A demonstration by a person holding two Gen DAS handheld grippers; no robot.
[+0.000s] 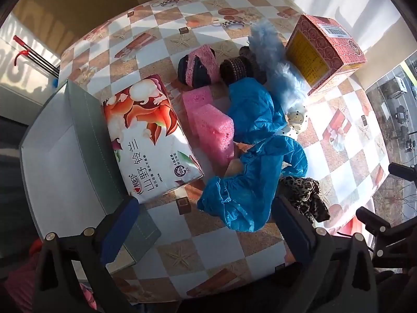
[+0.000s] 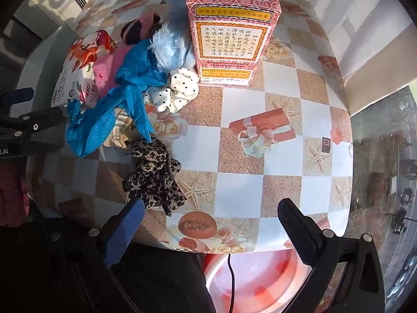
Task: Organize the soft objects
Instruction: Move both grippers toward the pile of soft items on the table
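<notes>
A pile of soft things lies on the checked table: blue plastic covers, pink sponges, rolled socks, a blue fluffy duster, a white dotted scrunchie and a leopard scrunchie. A tissue pack lies at the left of the pile. My left gripper is open and empty, just short of the blue covers. My right gripper is open and empty over the table's near edge, with the leopard scrunchie by its left finger.
A grey open box stands at the table's left edge, beside the tissue pack. A red medicine carton stands at the back right. A pink basin sits below the table's near edge. A window is at the right.
</notes>
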